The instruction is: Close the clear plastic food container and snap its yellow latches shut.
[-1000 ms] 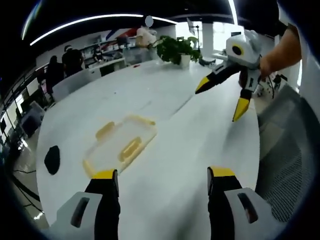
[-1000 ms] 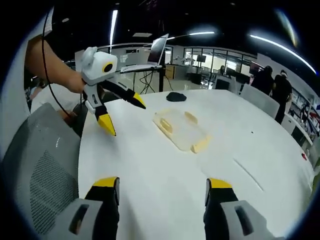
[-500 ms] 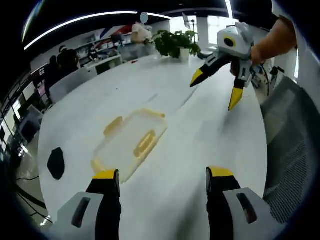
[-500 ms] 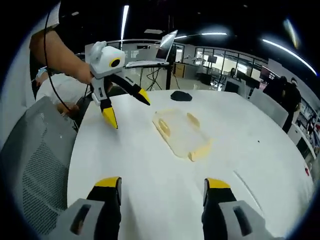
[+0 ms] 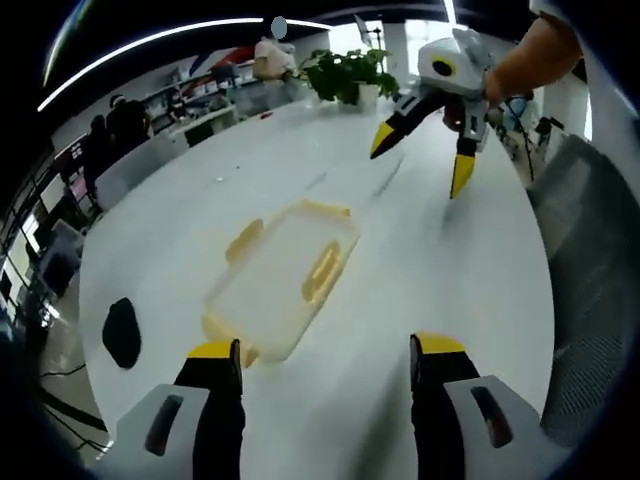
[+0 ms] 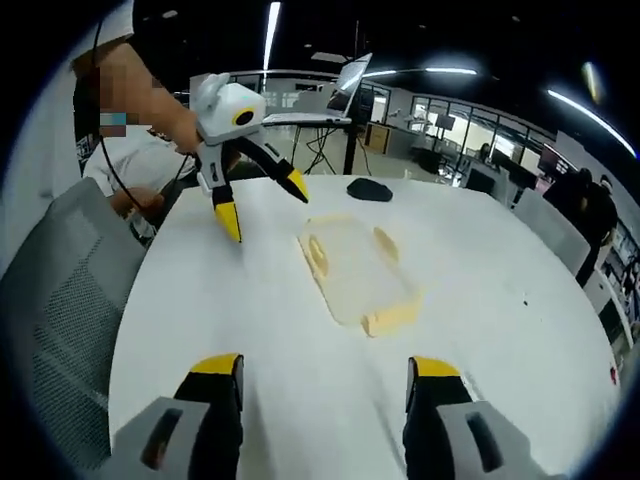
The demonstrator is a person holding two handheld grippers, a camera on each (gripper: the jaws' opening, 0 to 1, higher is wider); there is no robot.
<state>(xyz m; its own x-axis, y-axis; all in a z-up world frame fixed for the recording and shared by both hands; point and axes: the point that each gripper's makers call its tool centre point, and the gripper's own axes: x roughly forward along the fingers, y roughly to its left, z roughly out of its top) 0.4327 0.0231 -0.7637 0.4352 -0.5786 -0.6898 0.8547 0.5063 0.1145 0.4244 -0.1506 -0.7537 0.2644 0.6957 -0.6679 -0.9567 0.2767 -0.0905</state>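
Lying flat on the white table (image 5: 440,270), the clear container (image 5: 283,275) with its yellow latches (image 5: 322,271) is sitting apart from both grippers, with a black mouse (image 5: 122,333) just off one end. The left gripper (image 6: 258,202) is hovering beside the container, jaws spread wide and holding nothing. The right gripper (image 5: 417,165) is hanging above the table beyond the container, toward a potted plant (image 5: 345,75), its jaws likewise spread and empty.

I see bare surface (image 5: 440,270) all round the container (image 5: 285,275); only a black object (image 5: 122,333) lies near its far side.
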